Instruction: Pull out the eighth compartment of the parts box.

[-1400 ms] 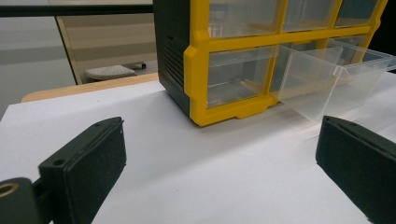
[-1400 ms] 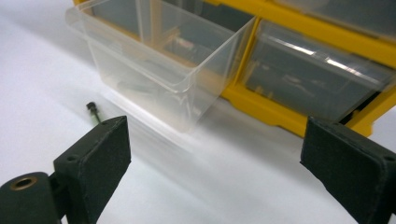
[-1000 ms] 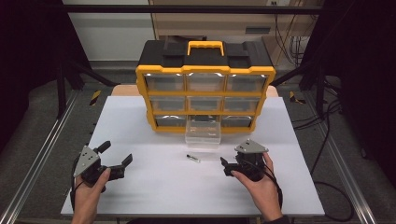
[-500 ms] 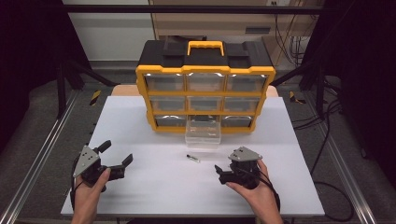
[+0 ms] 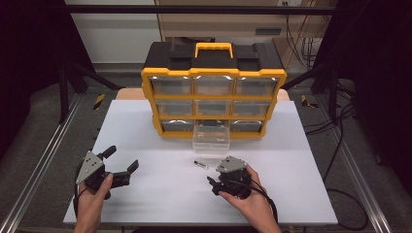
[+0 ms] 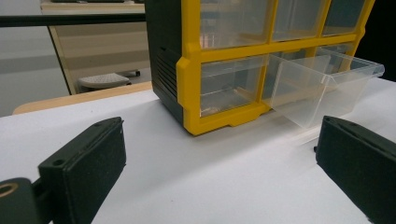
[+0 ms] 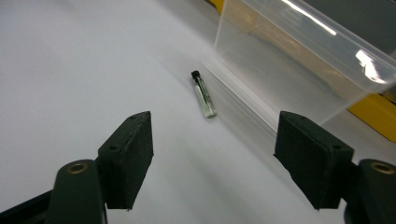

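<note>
Yellow-black organizer cabinet [image 5: 214,90] stands at the back of the white table [image 5: 160,194], nine clear drawers; contents of the shut ones can't be made out, and the bottom-middle clear drawer [image 5: 211,138] is pulled out, looks empty in the right gripper view. Small vial [image 5: 199,163] with a black cap lies flat on the table just in front of that drawer, apart from it. Right gripper [image 5: 212,184] sits near the vial, jaws spread wide and holding nothing; left gripper [image 5: 122,162] is well off to the vial's left, jaws also apart and empty.

Wooden desk [image 5: 214,22] behind the table; cables [image 5: 301,46] hang at right.
</note>
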`<action>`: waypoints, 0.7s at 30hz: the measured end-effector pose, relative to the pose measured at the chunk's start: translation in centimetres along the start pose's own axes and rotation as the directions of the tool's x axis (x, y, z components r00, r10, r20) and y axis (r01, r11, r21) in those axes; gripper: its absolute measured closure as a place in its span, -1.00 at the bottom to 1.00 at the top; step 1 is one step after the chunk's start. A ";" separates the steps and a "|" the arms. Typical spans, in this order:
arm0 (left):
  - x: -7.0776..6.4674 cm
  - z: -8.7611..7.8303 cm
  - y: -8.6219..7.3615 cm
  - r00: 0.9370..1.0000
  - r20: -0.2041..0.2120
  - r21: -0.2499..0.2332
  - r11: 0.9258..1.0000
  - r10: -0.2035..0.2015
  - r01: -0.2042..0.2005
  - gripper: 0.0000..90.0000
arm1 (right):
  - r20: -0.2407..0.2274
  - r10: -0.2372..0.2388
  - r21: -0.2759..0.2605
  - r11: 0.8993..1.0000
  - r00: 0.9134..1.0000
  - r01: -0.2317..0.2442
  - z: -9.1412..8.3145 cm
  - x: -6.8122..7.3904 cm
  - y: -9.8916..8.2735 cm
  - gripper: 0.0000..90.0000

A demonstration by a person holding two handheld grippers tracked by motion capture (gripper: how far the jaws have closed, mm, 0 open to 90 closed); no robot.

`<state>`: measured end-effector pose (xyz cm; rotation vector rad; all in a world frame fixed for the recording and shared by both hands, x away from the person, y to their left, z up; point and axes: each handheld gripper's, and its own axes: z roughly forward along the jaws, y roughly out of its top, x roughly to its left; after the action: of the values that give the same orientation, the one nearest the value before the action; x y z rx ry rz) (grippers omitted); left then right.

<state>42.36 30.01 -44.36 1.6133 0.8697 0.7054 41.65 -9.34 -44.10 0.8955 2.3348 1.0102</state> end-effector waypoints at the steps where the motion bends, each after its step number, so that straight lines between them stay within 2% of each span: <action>1: 0.0 0.0 0.0 1.000 0.007 0.000 1.000 -0.003 0.003 -0.96 | -0.005 -0.007 0.002 1.000 1.000 0.007 0.2 0.1 0.1 -0.33; 6: -0.1 -0.1 0.0 1.000 0.006 -0.001 1.000 0.003 -0.003 -0.97 | -0.037 -0.041 0.031 0.999 0.998 0.042 1.8 0.8 1.2 -0.25; 13: -0.1 0.0 0.0 1.000 0.009 0.003 1.000 0.001 -0.001 -0.97 | -0.045 -0.067 0.058 0.996 0.997 0.069 3.7 1.3 2.2 -0.18; 16: -0.1 0.0 -0.1 1.000 0.010 0.004 1.000 0.002 -0.002 -0.97 | -0.045 -0.066 0.062 0.996 0.997 0.068 4.0 1.2 2.4 -0.15; 21: -0.2 -0.1 0.0 1.000 0.008 0.002 1.000 0.008 -0.008 -0.97 | -0.043 -0.058 0.061 0.996 0.997 0.060 4.6 1.0 2.5 0.02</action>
<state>42.17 29.93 -44.34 1.6211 0.8596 0.7033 44.68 -5.13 -45.23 0.8312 2.4249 0.9454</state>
